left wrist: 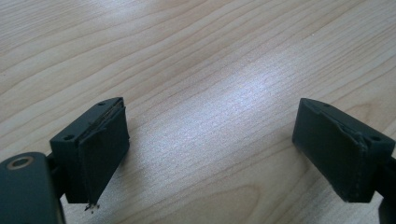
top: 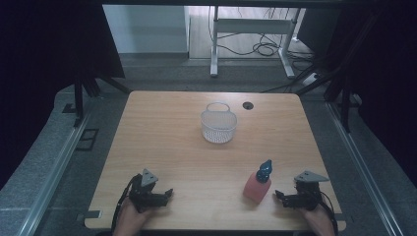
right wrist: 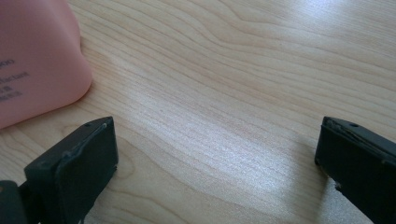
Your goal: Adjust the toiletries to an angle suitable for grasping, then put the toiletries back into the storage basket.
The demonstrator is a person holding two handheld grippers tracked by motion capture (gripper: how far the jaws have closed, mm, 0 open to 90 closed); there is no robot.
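Step in hand looked like the start of a pickup: both grippers were parked at the near edge of the table [top: 162, 142], nothing grasped.

Right gripper [top: 285, 197]: jaws spread wide, only bare wood between them in its own view. The spray bottle [top: 258, 183] stood just off its left jaw, apart from it, not touching. In the right gripper view the bottle's pink body [right wrist: 37, 60] sat ahead and left of the left jaw.

Left gripper [top: 164, 195]: also wide, holding nothing, wood grain alone between its pads. Bottle was well off to its right.

Basket [top: 218, 126] stood far ahead of both claws, mid-table, apparently empty, handle up.

Materials: bottle was matte, translucent-looking pink plastic with rounded shoulders, faint print on the side and a blue trigger head. Basket was fine white mesh, oval. Tabletop was light wood-grain laminate, slightly glossy. Jaw pads were flat black rubbery blocks.

Next move, my guess: shift the right claw left so the jaws straddle the bottle body, close below the shoulder. Top-heavy, so it could tip if nudged.
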